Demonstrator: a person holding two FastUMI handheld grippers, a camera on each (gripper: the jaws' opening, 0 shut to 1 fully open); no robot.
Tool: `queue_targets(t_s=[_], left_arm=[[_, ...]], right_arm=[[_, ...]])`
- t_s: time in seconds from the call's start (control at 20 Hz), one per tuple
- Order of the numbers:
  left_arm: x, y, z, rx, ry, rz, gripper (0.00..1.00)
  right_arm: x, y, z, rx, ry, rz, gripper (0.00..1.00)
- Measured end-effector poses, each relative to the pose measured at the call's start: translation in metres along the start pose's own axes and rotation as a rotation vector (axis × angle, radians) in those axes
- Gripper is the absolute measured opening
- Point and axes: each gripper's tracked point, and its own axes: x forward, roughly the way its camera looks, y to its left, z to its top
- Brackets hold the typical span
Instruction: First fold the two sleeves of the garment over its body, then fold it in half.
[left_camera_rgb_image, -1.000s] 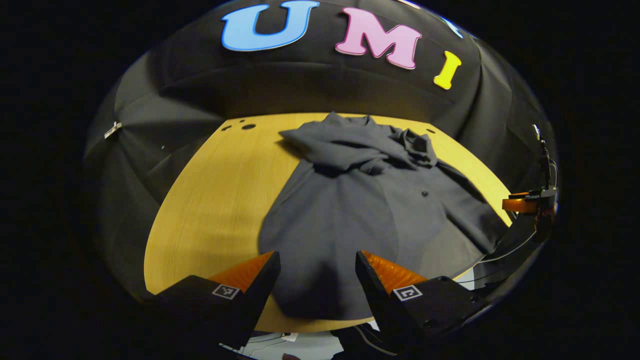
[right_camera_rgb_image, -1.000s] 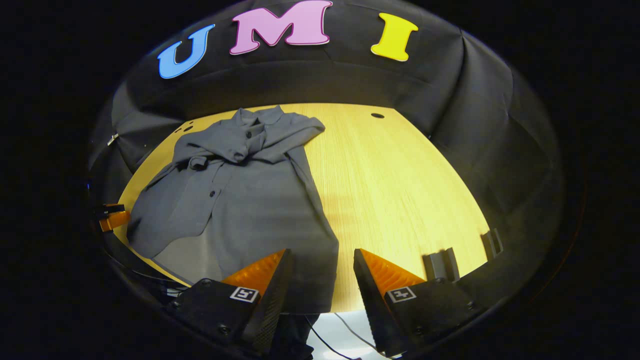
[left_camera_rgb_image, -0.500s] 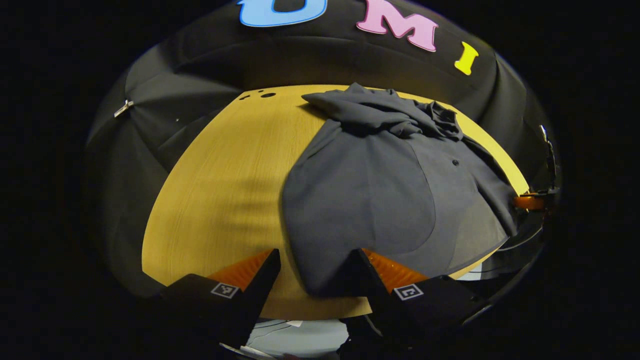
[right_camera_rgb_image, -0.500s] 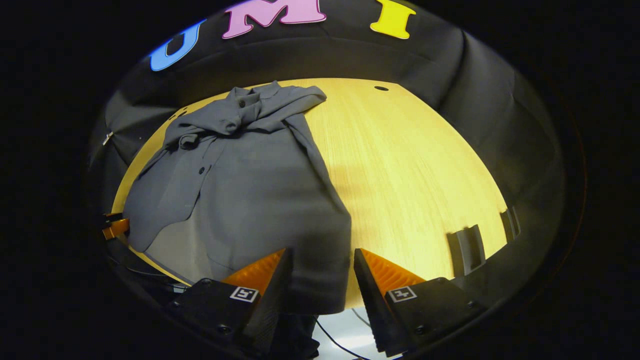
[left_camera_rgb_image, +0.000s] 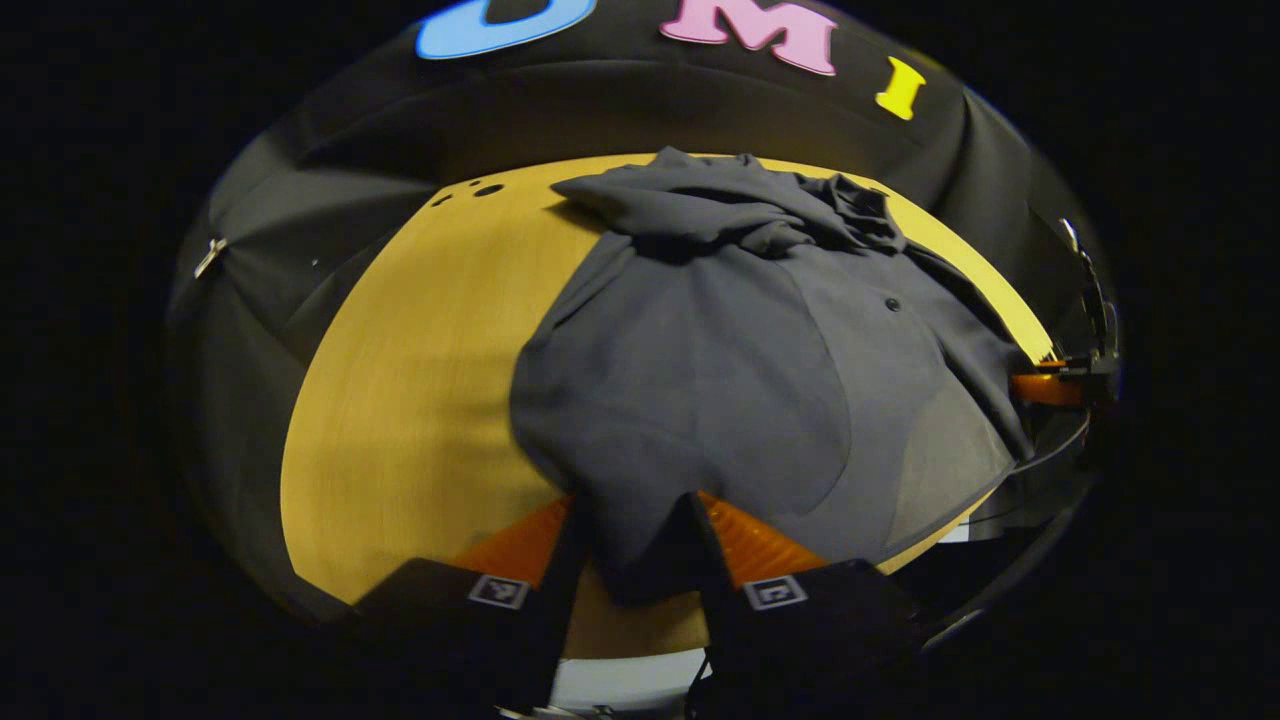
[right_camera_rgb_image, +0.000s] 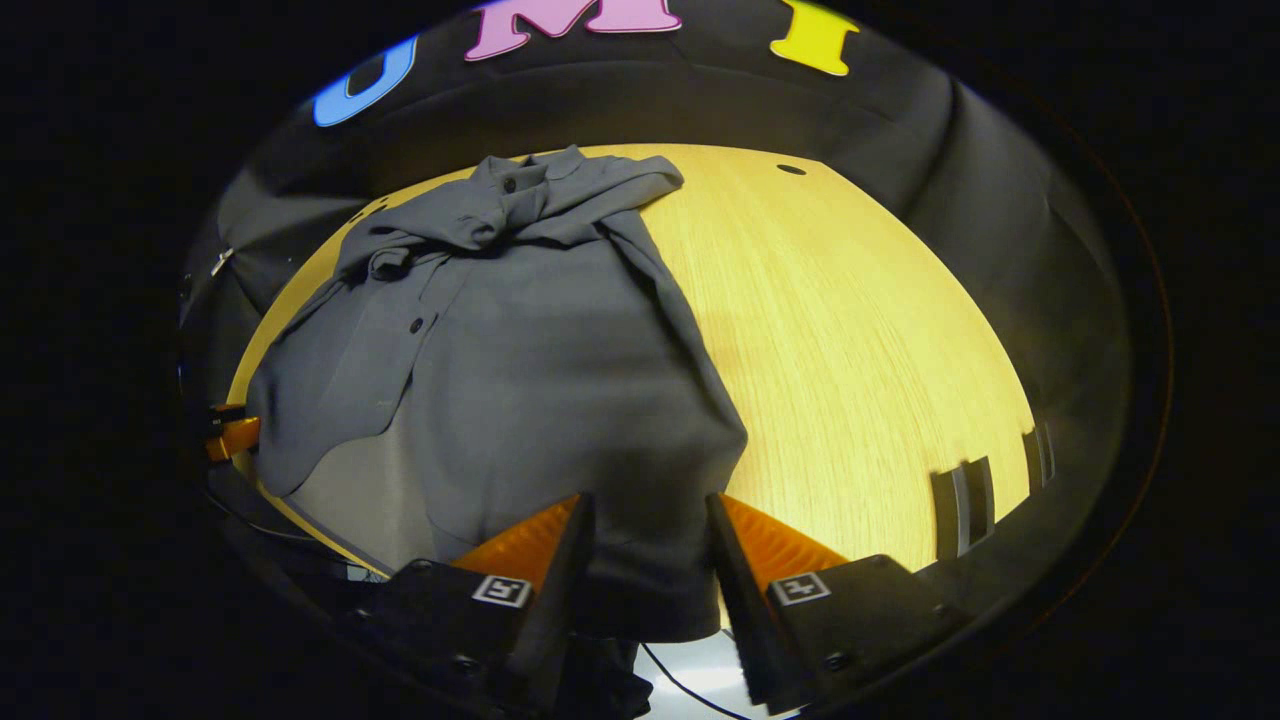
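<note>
Now the grey shirt (left_camera_rgb_image: 720, 370) lies on the wooden table (left_camera_rgb_image: 410, 400), sleeves folded over its body. The left gripper (left_camera_rgb_image: 632, 535) and right gripper (right_camera_rgb_image: 645, 535) each straddle a hem corner; whether they pinch it, cannot tell.

I see dim, warm overhead light on the table (right_camera_rgb_image: 850, 330), heavy fisheye bending at the edges, soft focus throughout.

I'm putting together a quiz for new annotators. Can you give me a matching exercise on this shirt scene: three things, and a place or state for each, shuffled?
1 sleeves
2 shirt hem
3 wooden table

A between the right gripper's jaws
B light wood, underneath the garment
C folded over the chest

Pairs: 1-C, 2-A, 3-B
</note>
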Motion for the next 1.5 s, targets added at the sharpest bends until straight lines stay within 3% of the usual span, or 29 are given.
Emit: queue_targets(t_s=[0.1,0.15,0.3,0.75,0.85,0.95,1.15,1.5], left_arm=[[0.004,-0.005,0.008,0.034,-0.021,-0.002,0.31],[0.007,-0.007,0.014,0.033,-0.034,0.0,0.24],[0.004,-0.011,0.016,-0.044,-0.036,-0.025,0.07],[-0.041,0.009,-0.011,-0.09,0.002,-0.065,0.06],[-0.044,0.012,-0.008,-0.088,0.023,-0.081,0.02],[-0.045,0.011,0.005,-0.086,0.013,-0.084,0.06],[-0.068,0.012,0.048,-0.11,-0.089,-0.08,0.06],[-0.086,0.025,0.165,-0.14,-0.306,-0.091,0.06]], right_arm=[[-0.001,0.012,0.003,-0.052,0.002,0.022,0.26],[0.003,0.014,0.004,-0.091,0.003,0.023,0.07],[0.0,0.015,0.002,-0.112,0.012,0.027,0.05],[-0.047,0.007,-0.008,-0.05,0.012,0.07,0.05],[-0.058,0.007,-0.015,-0.046,0.03,0.076,0.05],[-0.067,0.009,-0.015,-0.027,0.015,0.094,0.05],[-0.084,0.006,0.025,0.002,-0.078,0.088,0.05],[-0.105,0.003,0.133,0.052,-0.289,0.105,0.05]])
